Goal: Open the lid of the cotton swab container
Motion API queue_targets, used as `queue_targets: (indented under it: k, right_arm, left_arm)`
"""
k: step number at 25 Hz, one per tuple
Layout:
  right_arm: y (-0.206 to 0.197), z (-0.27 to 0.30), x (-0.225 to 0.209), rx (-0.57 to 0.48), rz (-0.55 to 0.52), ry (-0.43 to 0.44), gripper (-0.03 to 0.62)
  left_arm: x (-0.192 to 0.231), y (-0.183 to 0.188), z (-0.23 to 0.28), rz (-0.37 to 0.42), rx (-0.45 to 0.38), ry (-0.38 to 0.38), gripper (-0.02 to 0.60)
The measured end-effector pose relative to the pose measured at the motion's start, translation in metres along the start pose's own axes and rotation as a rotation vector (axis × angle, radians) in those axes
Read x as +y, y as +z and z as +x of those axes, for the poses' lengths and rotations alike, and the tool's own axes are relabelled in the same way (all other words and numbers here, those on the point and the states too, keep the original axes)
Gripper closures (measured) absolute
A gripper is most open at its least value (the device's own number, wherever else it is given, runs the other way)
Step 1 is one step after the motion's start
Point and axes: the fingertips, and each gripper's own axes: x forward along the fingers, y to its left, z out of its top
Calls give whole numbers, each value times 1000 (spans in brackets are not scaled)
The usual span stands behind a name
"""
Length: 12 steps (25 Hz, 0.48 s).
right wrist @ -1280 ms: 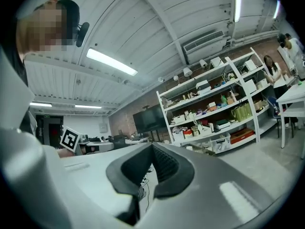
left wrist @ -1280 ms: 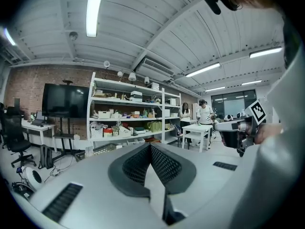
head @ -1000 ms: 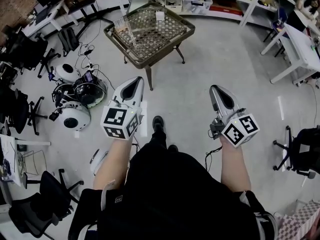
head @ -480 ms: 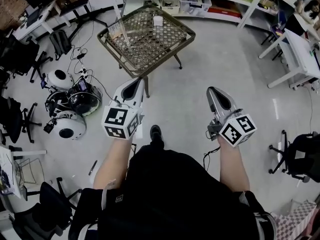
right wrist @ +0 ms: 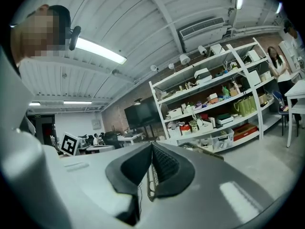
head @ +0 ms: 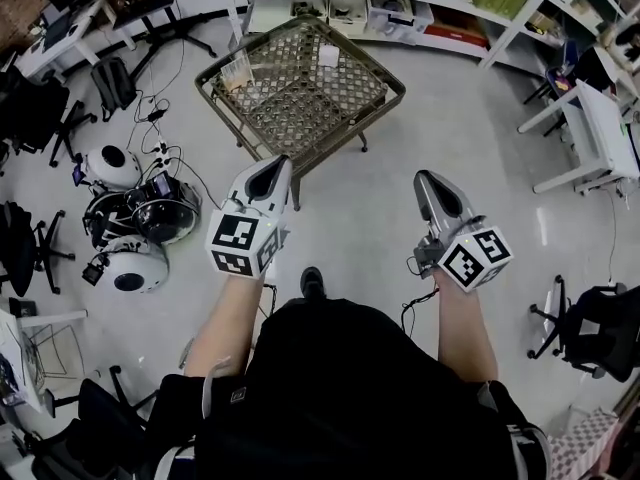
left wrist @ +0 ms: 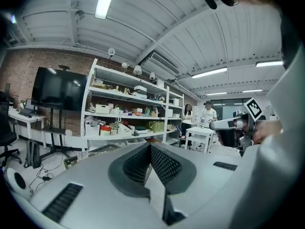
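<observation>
Standing on the open floor (head: 360, 198), the person faces a lattice-topped table (head: 300, 98), with long shelves (head: 400, 8) running along the wall beyond it. Both arms are held out on the near side of the table, short of its top. The left gripper (head: 271, 165) hangs just off the table's near corner, and the right gripper (head: 427, 179) is further out to that corner's right. Each has its jaws pressed together with nothing between them.

Two small things stand on the table: a clear box (head: 238, 68) near its left edge and a small white tub (head: 328, 55) toward its far side. The tub is probably the cotton swab container, though it is too small to be sure.

This looks like the approach step, with the lid untouched. The next move calls for closing in on the table, spreading one pair of jaws to steady the container, and using the other on its lid.
</observation>
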Motion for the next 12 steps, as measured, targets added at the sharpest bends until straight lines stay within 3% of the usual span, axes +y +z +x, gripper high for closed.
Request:
queue_targets:
  k: [12]
  right_arm:
    - [-2, 67, 1, 7, 29, 8, 582]
  left_arm:
    - [52, -2, 26, -8, 25, -27, 578]
